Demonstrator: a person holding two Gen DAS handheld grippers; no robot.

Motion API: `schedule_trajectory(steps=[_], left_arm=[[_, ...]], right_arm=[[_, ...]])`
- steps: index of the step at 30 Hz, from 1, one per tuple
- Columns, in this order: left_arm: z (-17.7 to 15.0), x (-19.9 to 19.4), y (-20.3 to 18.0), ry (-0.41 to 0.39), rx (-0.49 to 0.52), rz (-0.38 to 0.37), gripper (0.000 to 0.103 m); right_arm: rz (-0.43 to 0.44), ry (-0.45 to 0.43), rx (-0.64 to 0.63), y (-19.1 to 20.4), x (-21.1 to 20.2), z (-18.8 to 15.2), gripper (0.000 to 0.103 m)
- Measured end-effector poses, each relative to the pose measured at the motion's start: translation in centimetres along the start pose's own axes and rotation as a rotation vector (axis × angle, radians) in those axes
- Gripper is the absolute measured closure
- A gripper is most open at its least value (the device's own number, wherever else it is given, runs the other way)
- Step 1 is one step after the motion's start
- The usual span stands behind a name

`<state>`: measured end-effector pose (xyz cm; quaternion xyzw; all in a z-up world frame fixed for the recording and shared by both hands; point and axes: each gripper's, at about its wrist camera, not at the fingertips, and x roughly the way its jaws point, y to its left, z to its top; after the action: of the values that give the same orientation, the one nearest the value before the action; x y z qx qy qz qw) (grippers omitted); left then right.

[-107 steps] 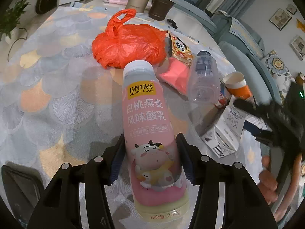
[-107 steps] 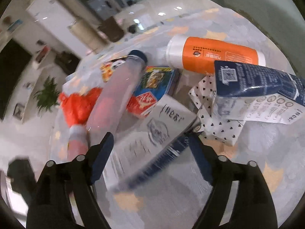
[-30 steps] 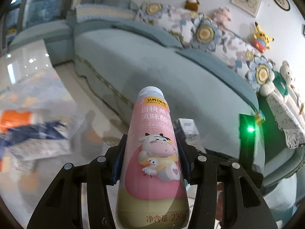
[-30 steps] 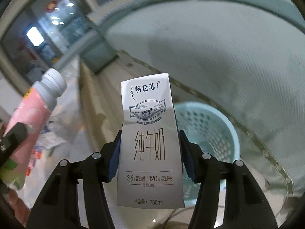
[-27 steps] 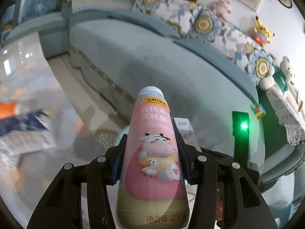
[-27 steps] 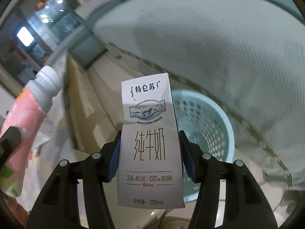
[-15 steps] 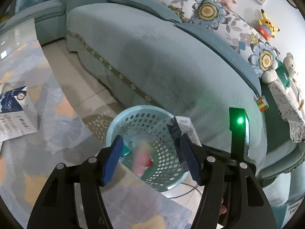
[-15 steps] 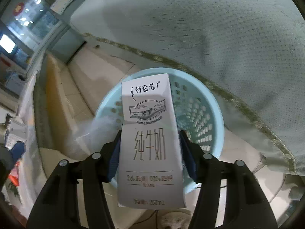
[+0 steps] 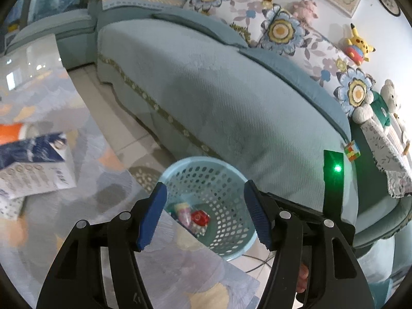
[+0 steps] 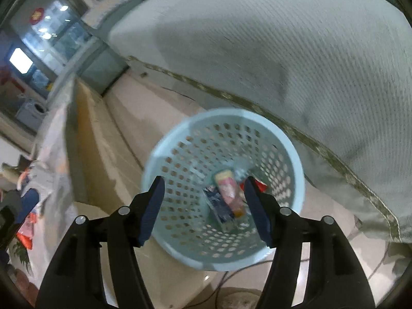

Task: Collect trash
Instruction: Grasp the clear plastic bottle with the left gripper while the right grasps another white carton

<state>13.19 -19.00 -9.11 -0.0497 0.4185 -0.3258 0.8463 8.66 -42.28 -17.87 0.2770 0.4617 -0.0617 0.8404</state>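
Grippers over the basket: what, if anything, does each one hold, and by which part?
Nothing. The left gripper and right gripper are both open and empty above the basket.

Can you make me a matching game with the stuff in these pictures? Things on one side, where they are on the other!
Things:
1. pink yogurt drink bottle
2. blue and white milk carton
3. yellow stuffed toy with pointed ears
4. light blue perforated plastic basket

Places:
A. up on the back of the teal sofa
B. lying on the patterned tabletop
C. down inside the basket
D. standing on the floor by the sofa

Pairs: 1-C, 2-B, 3-A, 4-D
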Motion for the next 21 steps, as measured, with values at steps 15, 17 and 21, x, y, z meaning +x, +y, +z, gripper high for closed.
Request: schedule_trajectory(steps=[15, 17, 21], left_arm=[[0.4, -15.3, 9.3, -0.211, -0.072, 0.239, 0.037], [-0.1, -17.2, 12.5, -0.215, -0.107, 0.312, 0.037], [-1.5, -19.9, 18.8, -0.18, -0.173, 0.404, 0.031]], right_arm=[[0.251, -0.098, -0.388, 15.9, -3.5, -0.6, 0.043], [0.297, -0.091, -0.434, 18.1, -3.1, -0.5, 0.043], [0.408, -0.056, -0.497, 21.3, -1.4, -0.3, 0.039]])
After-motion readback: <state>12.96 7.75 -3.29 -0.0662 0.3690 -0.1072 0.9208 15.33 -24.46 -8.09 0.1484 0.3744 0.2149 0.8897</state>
